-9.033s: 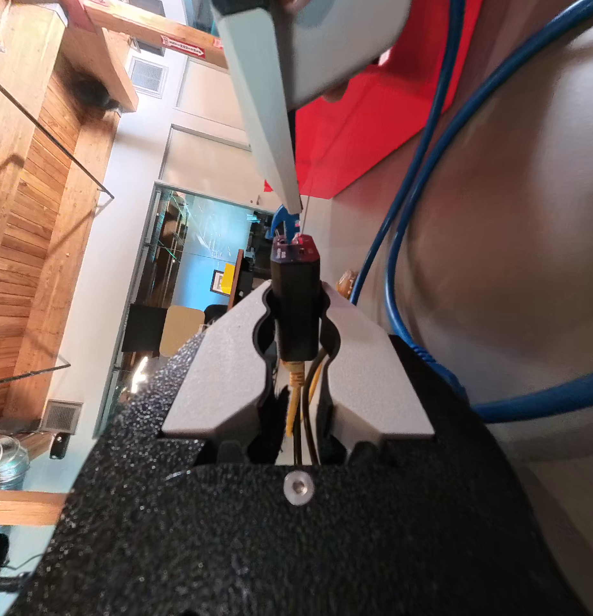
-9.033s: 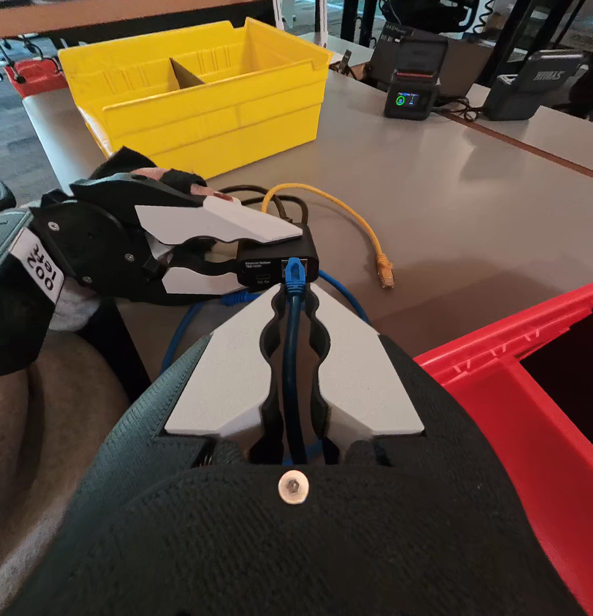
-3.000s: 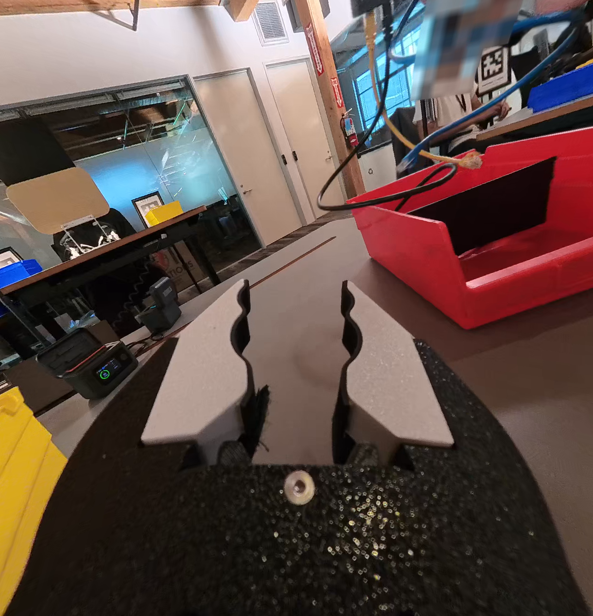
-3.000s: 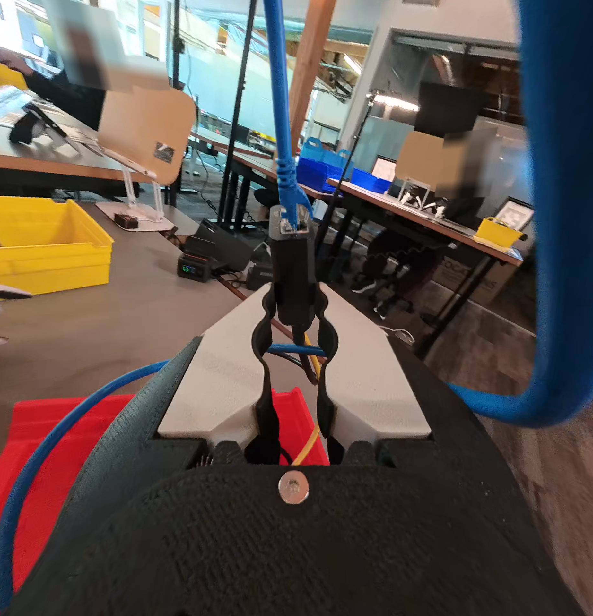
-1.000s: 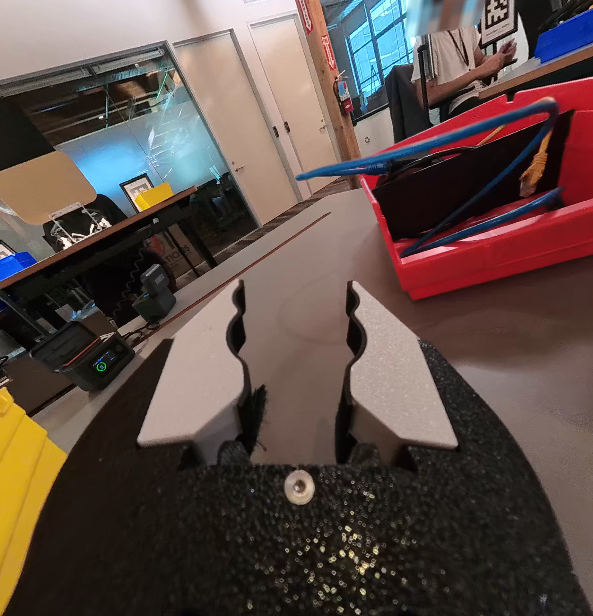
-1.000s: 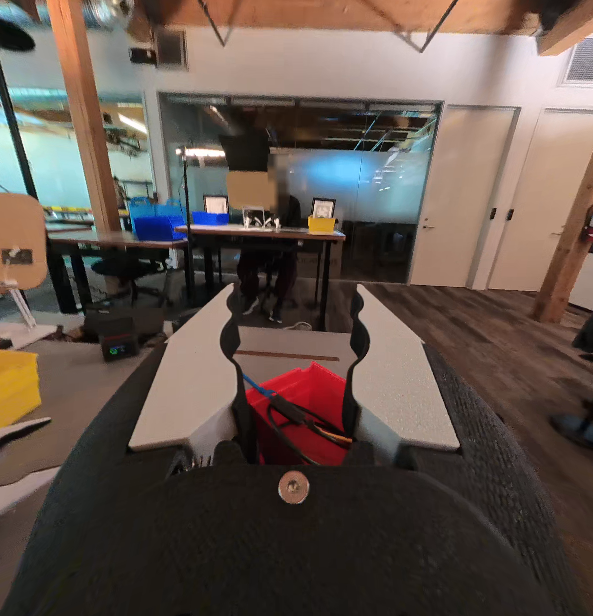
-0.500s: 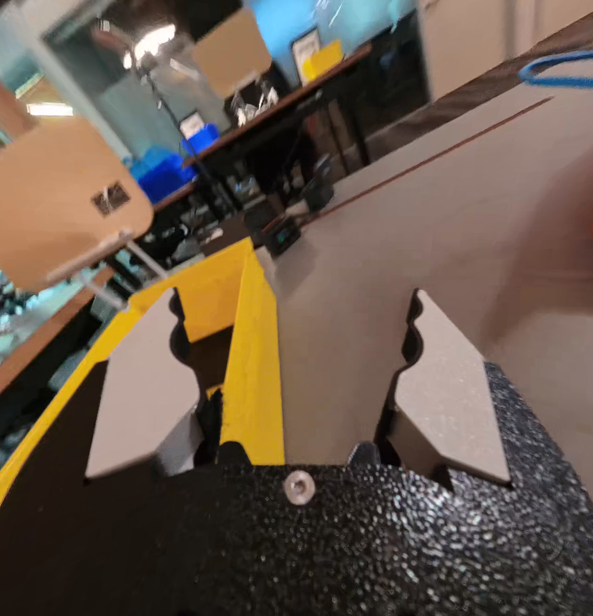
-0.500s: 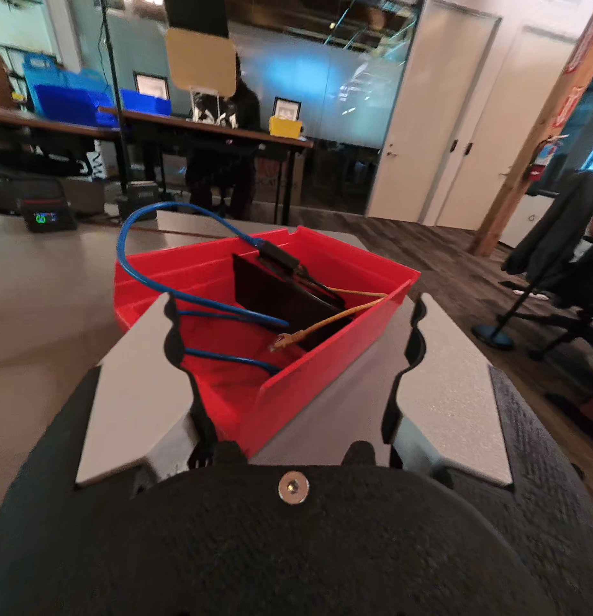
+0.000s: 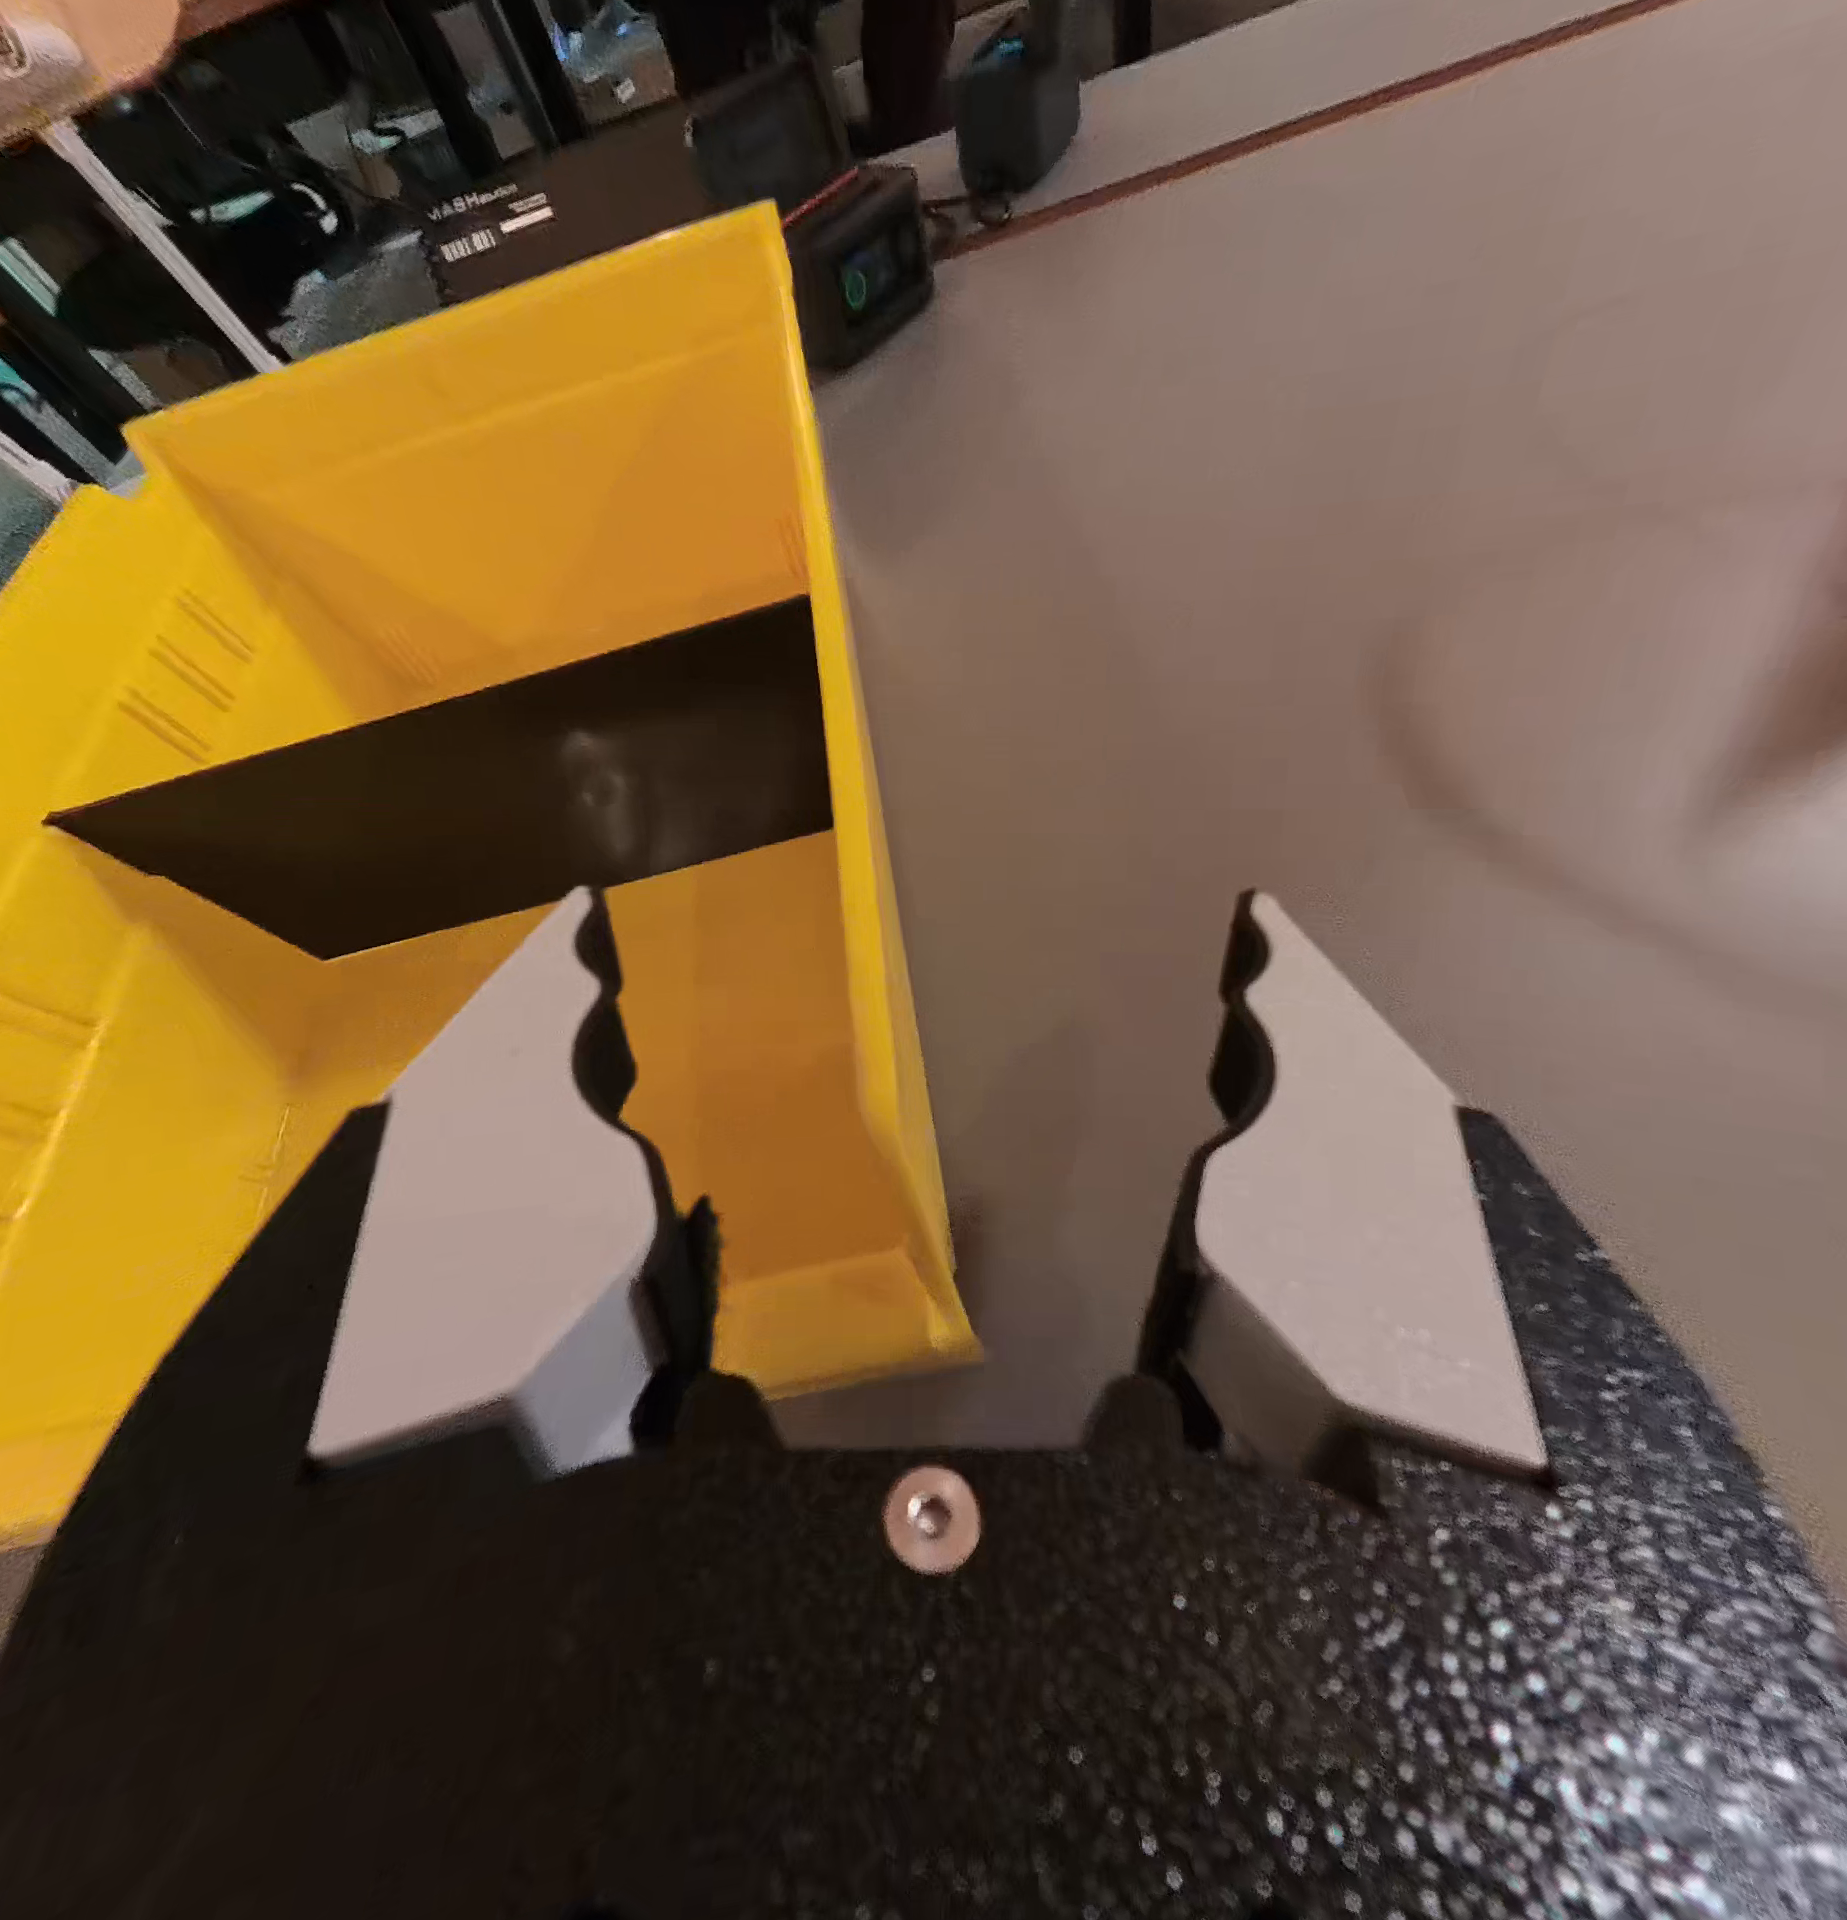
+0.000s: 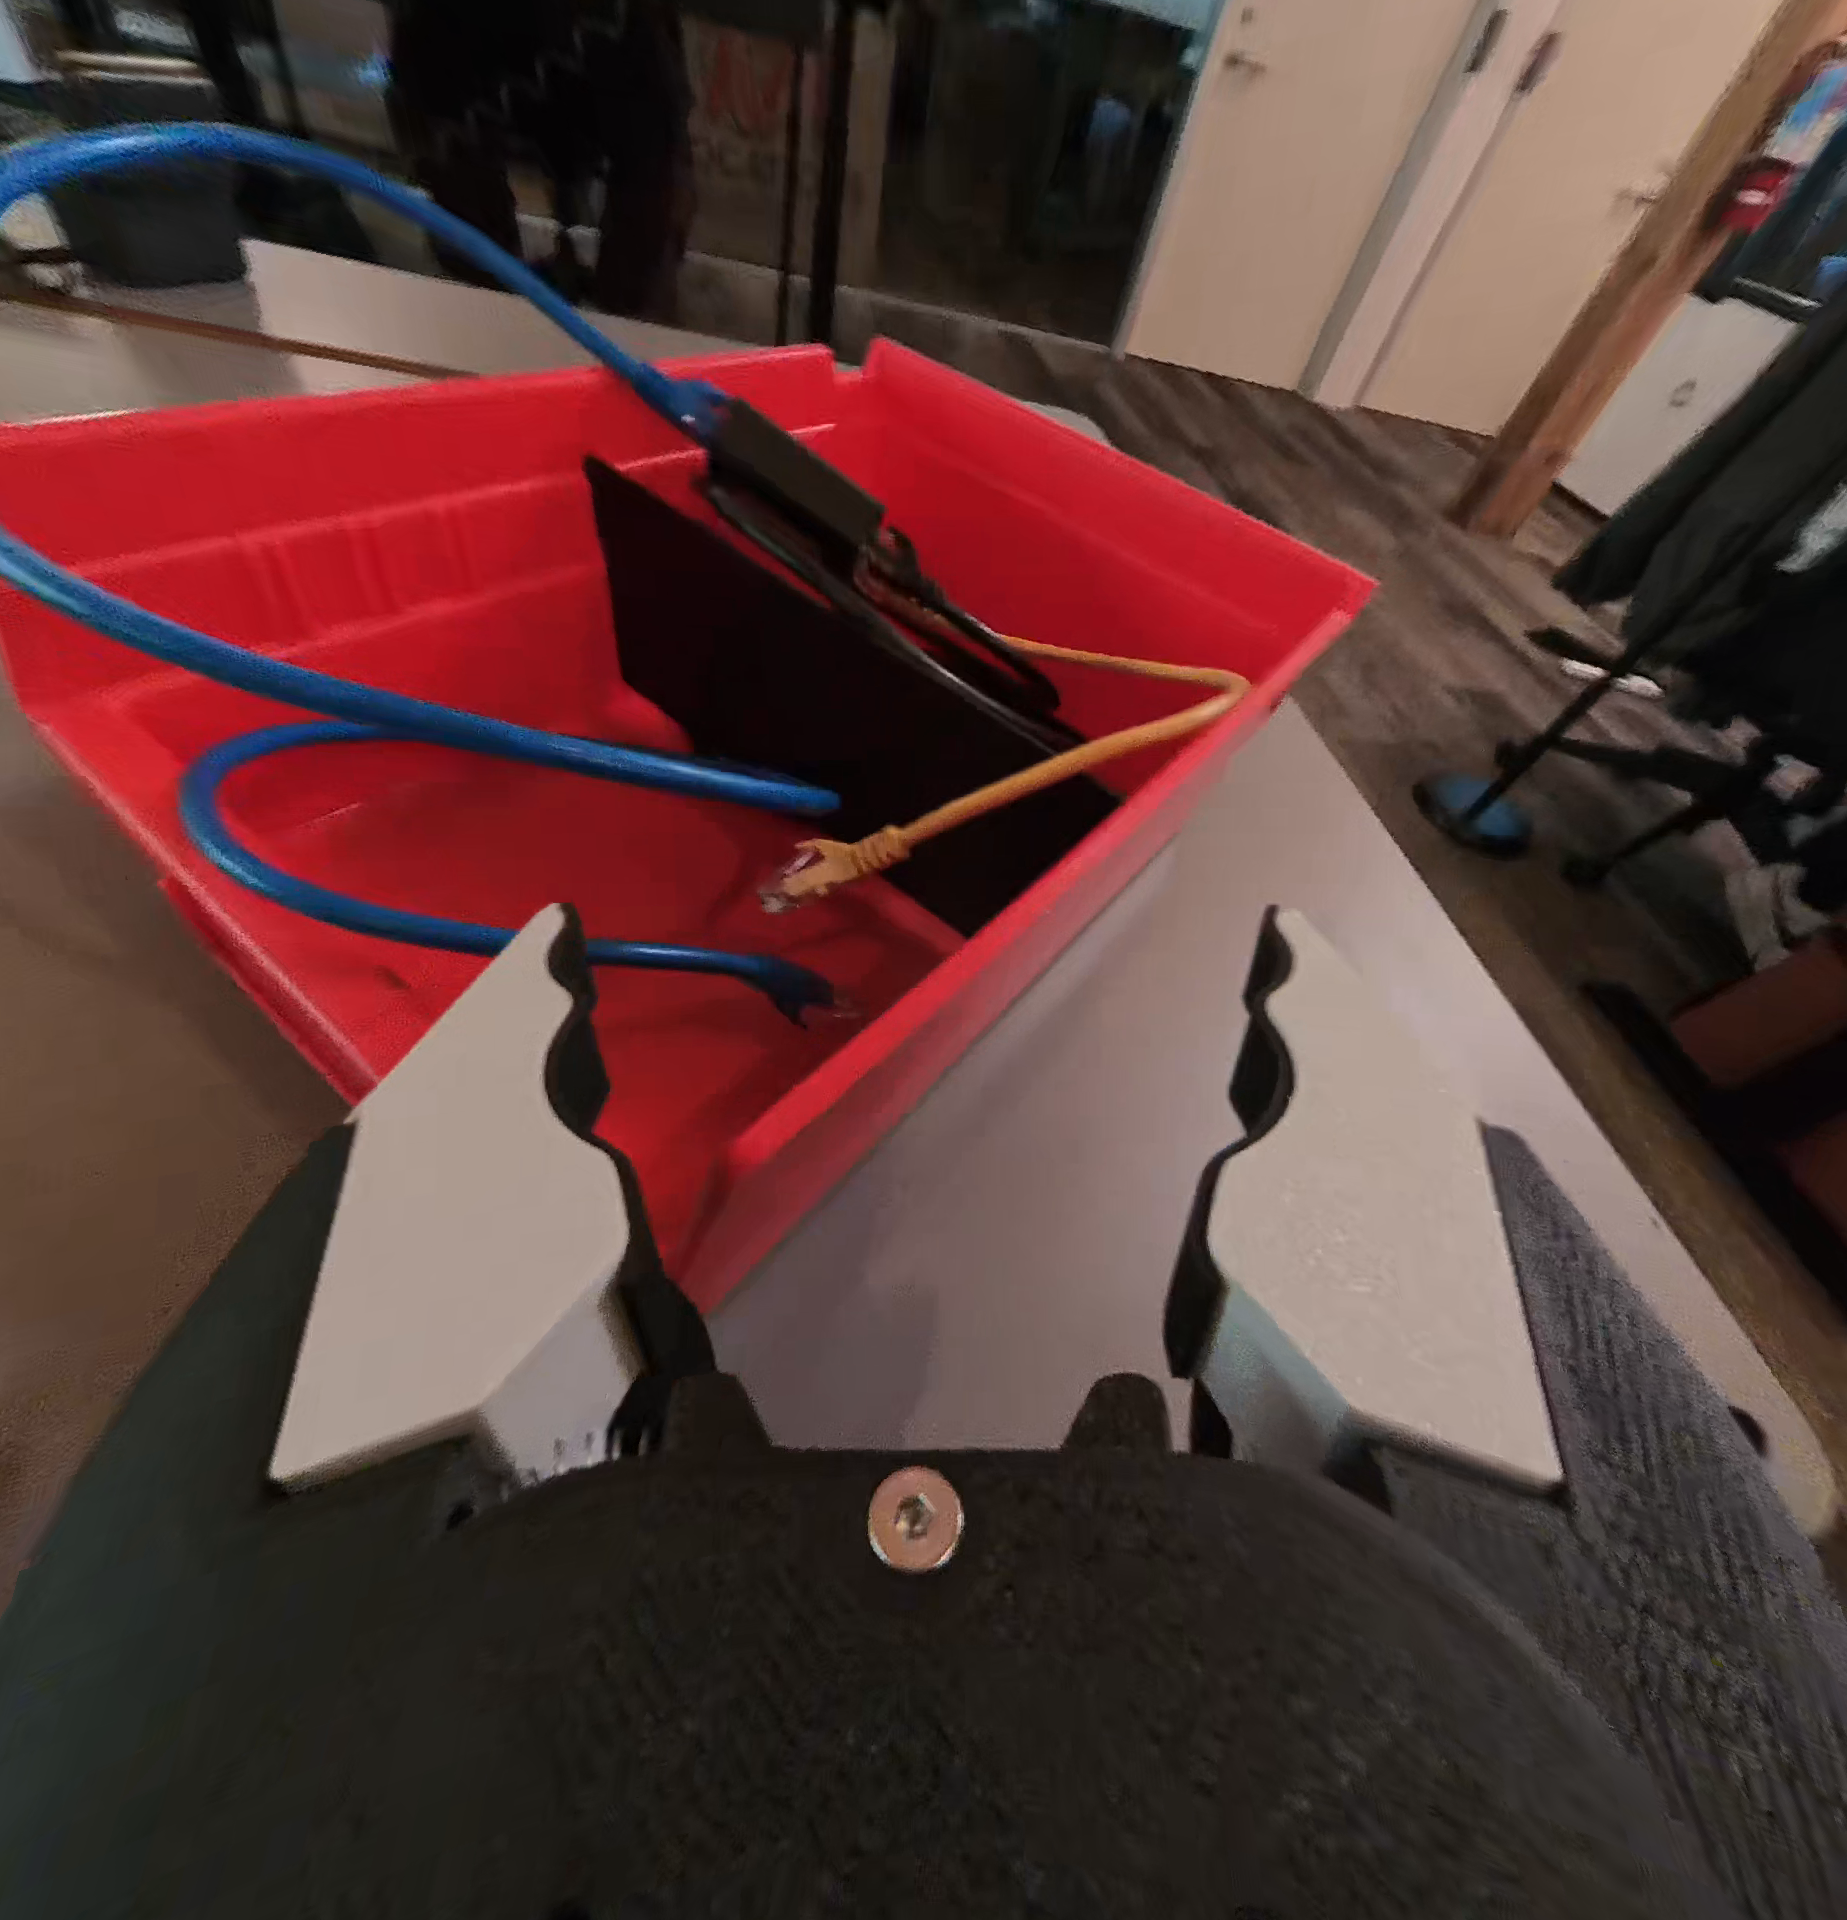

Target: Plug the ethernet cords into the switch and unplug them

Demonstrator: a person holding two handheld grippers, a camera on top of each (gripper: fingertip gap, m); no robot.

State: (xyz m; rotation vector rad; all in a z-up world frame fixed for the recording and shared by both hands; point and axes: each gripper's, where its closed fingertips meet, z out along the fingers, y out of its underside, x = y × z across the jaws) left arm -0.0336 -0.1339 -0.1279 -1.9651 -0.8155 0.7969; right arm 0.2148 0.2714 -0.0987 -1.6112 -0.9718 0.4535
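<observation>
In the right wrist view the black switch (image 10: 794, 480) rests on the black divider (image 10: 794, 707) of the red bin (image 10: 1002, 1018). A blue cord (image 10: 399, 717) runs from its far end, loops outside the bin and ends with a free plug (image 10: 805, 1000) inside. A yellow cord (image 10: 1085, 758) leaves its near end, and its free plug (image 10: 825, 868) hangs in the bin. My right gripper (image 10: 914, 935) is open and empty, just before the bin's near corner. My left gripper (image 9: 919, 914) is open and empty over the right wall of the yellow bin (image 9: 857, 831).
The yellow bin has a black divider (image 9: 462, 790) and looks empty. A small black device with a lit screen (image 9: 872, 272) stands behind it on the grey table (image 9: 1314, 520). Past the table's right edge (image 10: 1521, 1039) are the floor and a stand base (image 10: 1470, 821).
Both grippers have tilted downward and closer to the table. The left swung from the red bin to the yellow bin. The right now looks down into the red bin. Both stayed open.
</observation>
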